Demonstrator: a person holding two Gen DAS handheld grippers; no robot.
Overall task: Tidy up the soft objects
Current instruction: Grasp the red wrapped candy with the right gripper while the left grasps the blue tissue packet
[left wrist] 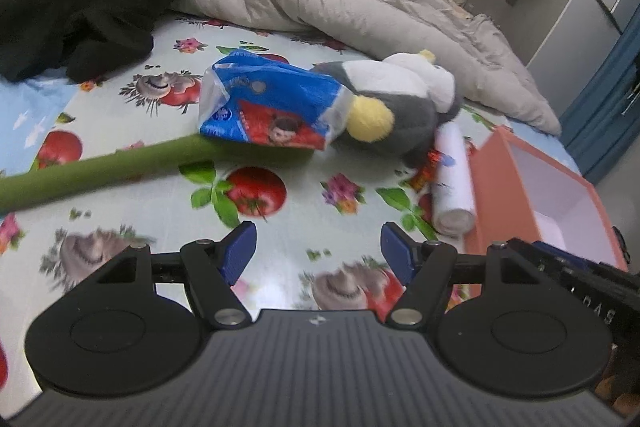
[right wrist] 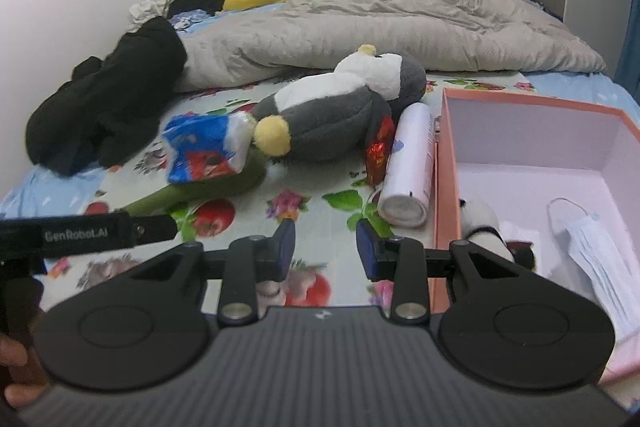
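Grey-and-white plush penguin [right wrist: 332,115] lying on floral sheet [right wrist: 320,203], beside pink box [right wrist: 520,107]; light, squashy, best pinched mid-belly. Left gripper [left wrist: 318,247] and right gripper [right wrist: 326,247] both parted, holding nothing.

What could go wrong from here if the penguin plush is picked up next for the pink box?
The blue tissue pack rests against the penguin plush, so lifting the plush may drag or tip the pack. The white cylinder and red wrapper lie tight beside the plush; open fingers could catch them too. The pink box already holds a panda toy and face mask, so the plush may not fit flat.
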